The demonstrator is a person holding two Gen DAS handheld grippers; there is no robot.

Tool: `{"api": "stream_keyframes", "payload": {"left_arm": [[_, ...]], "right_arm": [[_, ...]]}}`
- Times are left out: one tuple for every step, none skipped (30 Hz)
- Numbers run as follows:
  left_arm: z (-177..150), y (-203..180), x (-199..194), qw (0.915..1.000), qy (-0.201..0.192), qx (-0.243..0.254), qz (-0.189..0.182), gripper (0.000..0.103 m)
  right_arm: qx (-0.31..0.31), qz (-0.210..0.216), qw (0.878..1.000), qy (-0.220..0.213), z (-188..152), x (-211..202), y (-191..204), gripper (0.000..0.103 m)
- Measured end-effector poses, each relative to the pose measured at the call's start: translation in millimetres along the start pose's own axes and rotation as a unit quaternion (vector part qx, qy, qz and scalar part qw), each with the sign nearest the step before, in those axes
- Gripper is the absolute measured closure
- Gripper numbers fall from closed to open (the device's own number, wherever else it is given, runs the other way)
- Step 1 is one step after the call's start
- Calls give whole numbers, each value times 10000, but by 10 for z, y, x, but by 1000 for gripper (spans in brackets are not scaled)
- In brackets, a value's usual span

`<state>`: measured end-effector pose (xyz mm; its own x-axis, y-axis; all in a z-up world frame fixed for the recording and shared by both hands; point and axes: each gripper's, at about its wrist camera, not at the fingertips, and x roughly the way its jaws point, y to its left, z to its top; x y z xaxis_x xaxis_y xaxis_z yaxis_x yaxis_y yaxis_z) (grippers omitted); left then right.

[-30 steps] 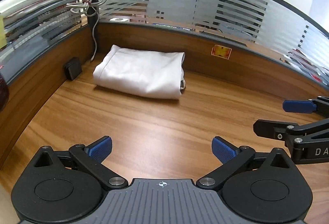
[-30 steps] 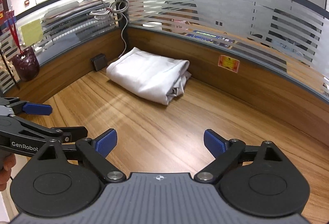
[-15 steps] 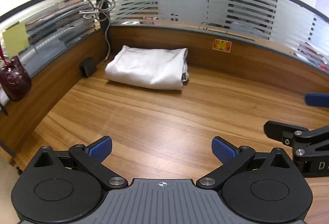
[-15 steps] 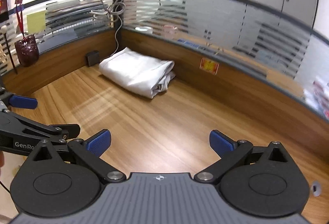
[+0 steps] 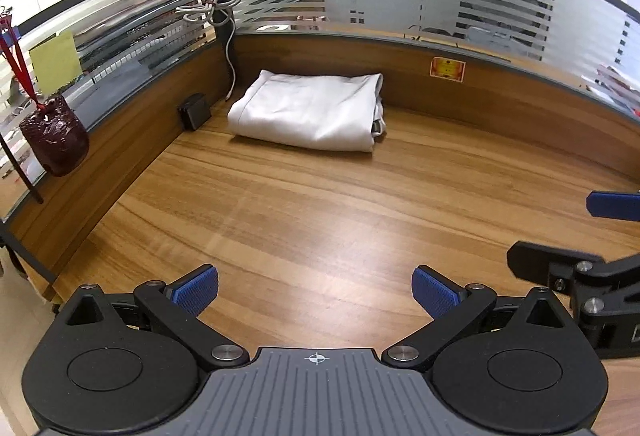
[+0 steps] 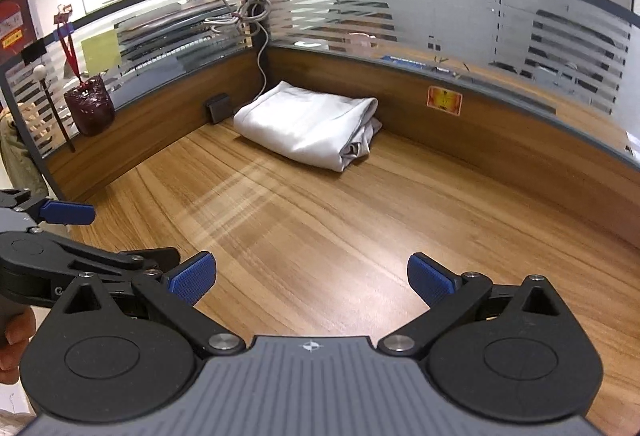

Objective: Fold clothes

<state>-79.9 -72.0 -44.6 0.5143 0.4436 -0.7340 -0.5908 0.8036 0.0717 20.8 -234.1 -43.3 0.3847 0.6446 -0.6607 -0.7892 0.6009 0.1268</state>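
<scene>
- Cloth (image 5: 310, 109): lies folded at the desk (image 5: 320, 220) far corner, near the partition.
- We hold left gripper (image 5: 315, 290) and right gripper (image 6: 312, 282) jaws open, empty, well apart from it.
- Risk: its loose right-hand layers could spill if nudged.

Cut off, hidden, unreadable

Right gripper (image 5: 600, 232) runs off the left view's right edge; folded white garment (image 6: 308, 123) hides inner layers; orange sticker (image 5: 447, 69) print too small.

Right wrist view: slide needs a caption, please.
Open right gripper faces a folded white garment in the wooden desk corner; left gripper alongside.
</scene>
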Motion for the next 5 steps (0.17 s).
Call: {"api": "stream_keyframes", "payload": {"left_arm": [[-7,2,-3,10000,1,-9,20,0],[-13,4,-5,10000,2,-18,39,0],[-20,6,-8,10000,3,-27,59,0],[-23,12,-6,10000,10,-52,67,0],[-22,21,0,9999,22,-93,63,0]], "right_arm": [[20,3,10000,20,-4,6,-5,0],[24,17,10000,32,-6,13,-7,0],[6,30,10000,35,-6,19,-9,0],[-13,43,10000,39,-5,26,-10,0],[-59,41,10000,47,-2,31,1,0]]}}
